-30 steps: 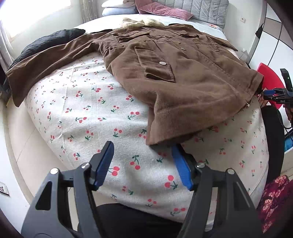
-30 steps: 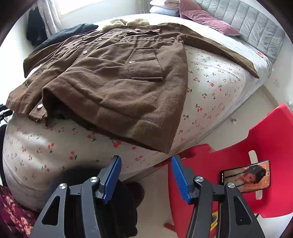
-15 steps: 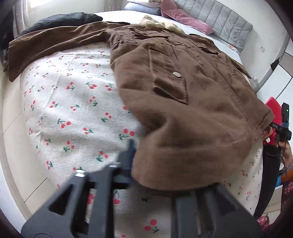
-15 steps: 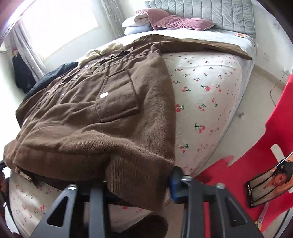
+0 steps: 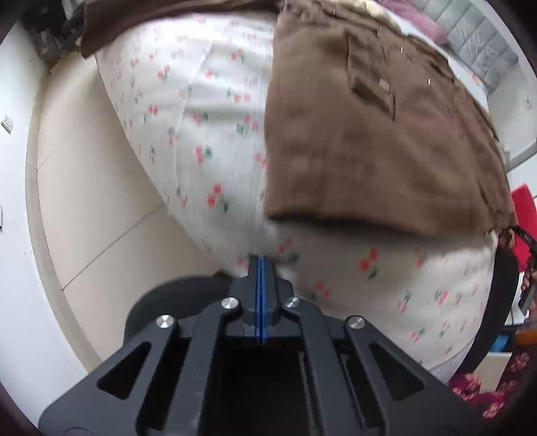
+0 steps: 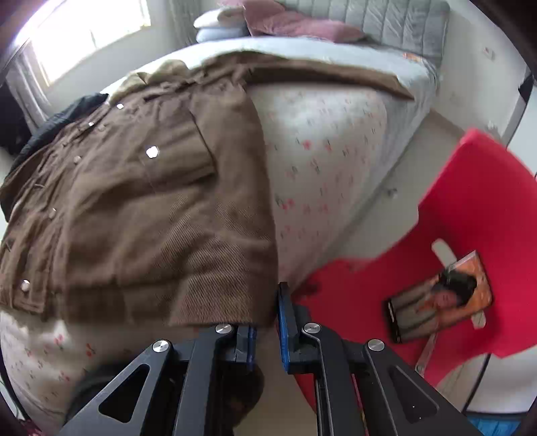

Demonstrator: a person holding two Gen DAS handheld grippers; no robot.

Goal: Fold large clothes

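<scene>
A large brown corduroy jacket lies spread front-up on a bed with a white cherry-print cover. In the left wrist view my left gripper is fully shut with nothing between its blue pads, just below the jacket's hem corner, over the cover. In the right wrist view the jacket fills the left half. My right gripper is nearly closed on the hem's right corner, which drapes over the left finger. A narrow gap shows between the pads.
A red chair with a phone on it stands right of the bed. Pillows and a grey headboard lie at the far end. A black garment lies beyond the jacket. Pale floor borders the bed's left side.
Both grippers reached the jacket's hem corners and closed. The left one now sits shut below the hem with no cloth in it. The right one has narrowed around its corner.
</scene>
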